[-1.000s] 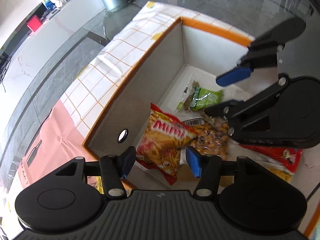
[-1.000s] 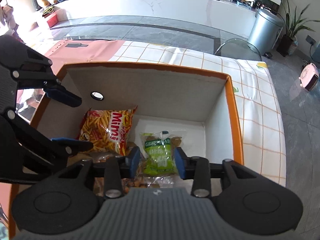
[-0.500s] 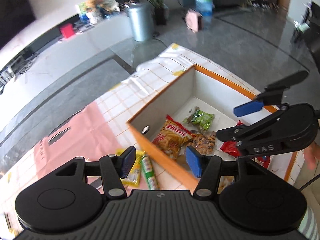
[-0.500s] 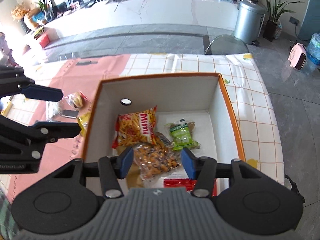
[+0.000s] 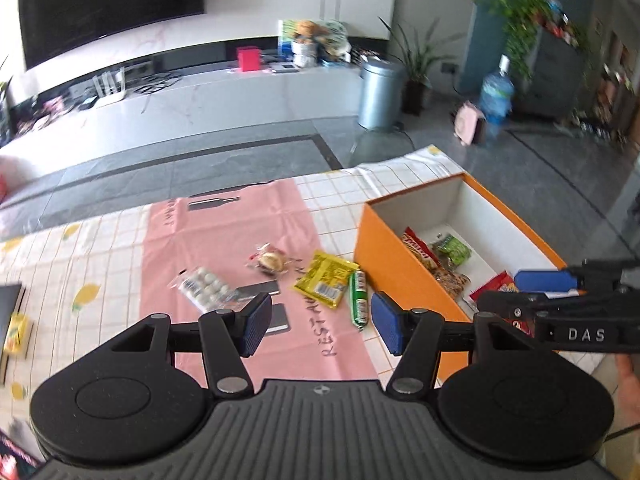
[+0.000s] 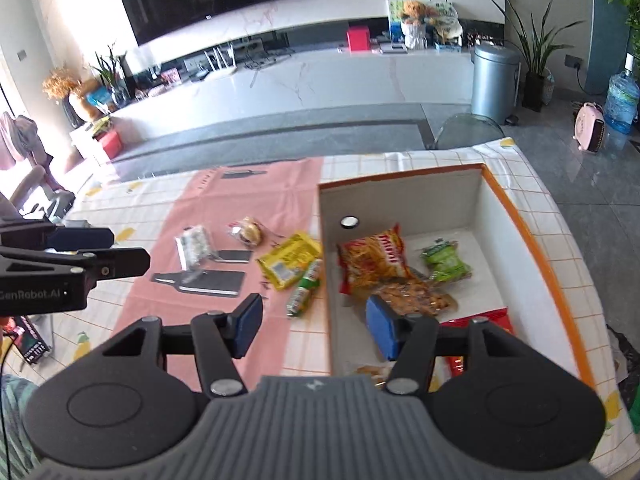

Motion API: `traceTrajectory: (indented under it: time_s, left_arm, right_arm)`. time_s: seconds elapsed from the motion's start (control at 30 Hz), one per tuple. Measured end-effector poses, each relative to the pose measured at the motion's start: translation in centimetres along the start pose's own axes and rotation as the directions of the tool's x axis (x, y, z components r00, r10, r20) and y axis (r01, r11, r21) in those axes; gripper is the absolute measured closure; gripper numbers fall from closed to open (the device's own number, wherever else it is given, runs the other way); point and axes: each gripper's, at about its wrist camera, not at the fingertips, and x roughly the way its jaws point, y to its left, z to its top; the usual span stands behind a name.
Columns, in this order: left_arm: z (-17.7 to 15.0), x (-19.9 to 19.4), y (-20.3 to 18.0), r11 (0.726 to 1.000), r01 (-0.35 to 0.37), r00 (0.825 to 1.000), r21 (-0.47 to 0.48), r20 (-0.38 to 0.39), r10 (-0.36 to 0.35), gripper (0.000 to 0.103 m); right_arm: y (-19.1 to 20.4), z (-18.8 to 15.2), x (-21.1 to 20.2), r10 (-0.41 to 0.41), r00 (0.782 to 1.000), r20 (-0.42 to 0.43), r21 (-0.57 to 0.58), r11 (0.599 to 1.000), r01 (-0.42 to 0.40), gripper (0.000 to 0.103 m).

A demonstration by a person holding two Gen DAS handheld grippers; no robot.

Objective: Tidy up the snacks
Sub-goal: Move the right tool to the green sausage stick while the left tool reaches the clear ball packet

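Below left gripper (image 5: 318, 328), green stick snack (image 5: 359, 294), fingers empty

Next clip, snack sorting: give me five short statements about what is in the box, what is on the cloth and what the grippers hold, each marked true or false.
1. The orange cardboard box holds a green snack packet. True.
2. The yellow snack packet lies inside the box. False: it lies on the tablecloth beside it.
3. The left gripper holds nothing. True.
4. The right gripper clamps the green tube-shaped snack. False: its jaws are opening, empty; the tube lies on the cloth.
5. The round bun in clear wrap sits in the box. False: on the pink mat.
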Motion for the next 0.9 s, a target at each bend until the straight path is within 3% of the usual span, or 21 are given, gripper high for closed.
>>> traceTrajectory:
  time_s: [0.17,0.3,0.5,0.7,0.9]
  left_arm:
    - [-3.2,-1.7,2.6,0.997,-0.045,0.997,-0.064,0.065,0.049,0.035]
    - [-5.6,-2.1,4.4,0.993,-0.04,0.994,-0.107,0.101,0.051,0.036]
    - [-7.8,-1.0,7.1,0.976,-0.021,0.993,-0.218,0.105,0.045,0.036]
    - [-8.0,2.2,8.9,0.968,-0.039,0.998,-0.247,0.039,0.05,0.044]
    - [-7.9,6.4,10.2,0.969,-0.056,0.998,-0.24,0.009,0.06,0.044]
  right_arm:
    - [2.7,-2.9,-0.3,0.017,0.998,0.063,0.07,0.997,-0.022,0.047]
    - [4.7,-5.7,0.7,0.007,0.994,0.11,0.108,0.994,-0.019,0.047]
    - [6.9,-9.1,4.2,-0.063,0.991,0.12,0.17,0.985,0.042,0.047]
    - [7.6,-8.1,8.0,-0.106,0.991,0.078,0.132,0.987,0.095,0.051]
    - [7.4,-6.5,12.4,-0.156,0.987,0.048,0.092,0.984,0.151,0.053]
